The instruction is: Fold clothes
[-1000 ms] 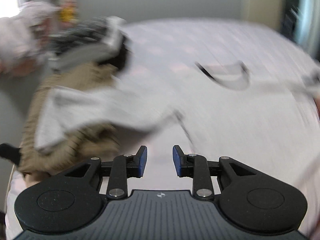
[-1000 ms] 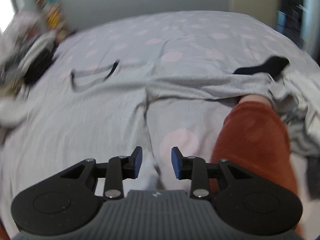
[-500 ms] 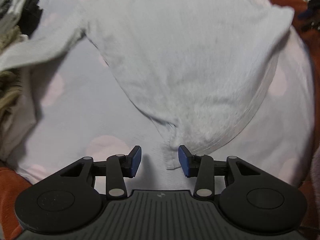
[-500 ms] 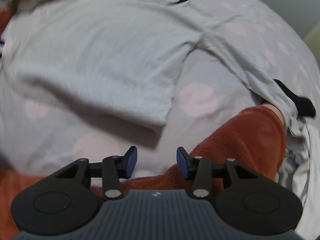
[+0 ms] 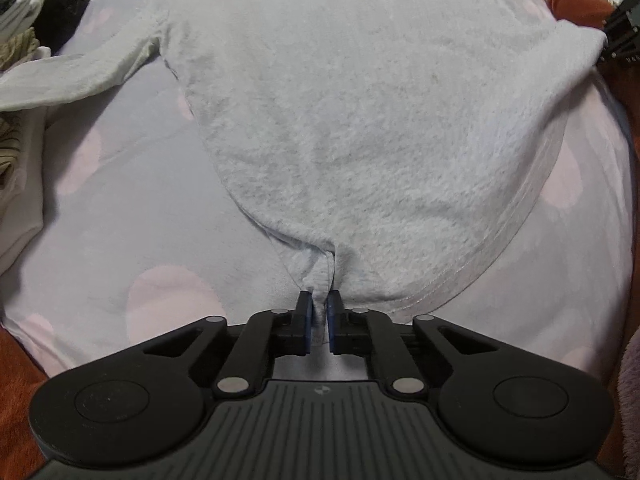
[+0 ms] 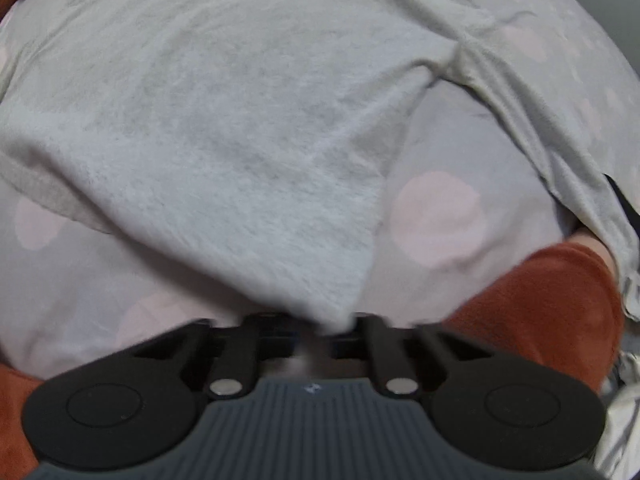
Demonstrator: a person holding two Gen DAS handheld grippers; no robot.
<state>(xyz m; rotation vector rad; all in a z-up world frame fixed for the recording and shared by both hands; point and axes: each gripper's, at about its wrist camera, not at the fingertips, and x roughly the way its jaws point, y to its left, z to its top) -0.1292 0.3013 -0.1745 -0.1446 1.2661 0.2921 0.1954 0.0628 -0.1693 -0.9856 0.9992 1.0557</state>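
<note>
Fleece: pale grey long-sleeved top [image 5: 360,128] spread flat on the polka-dot bedsheet [image 5: 120,208].
Left gripper [image 5: 319,312]: jaws clamped on the top's near hem corner.
Right gripper [image 6: 320,334]: at the hem's other corner; blurred, fabric covers the jaws, cannot tell their state.
Beside top: orange blanket [image 6: 540,300], clothes pile [image 5: 28,32].
</note>
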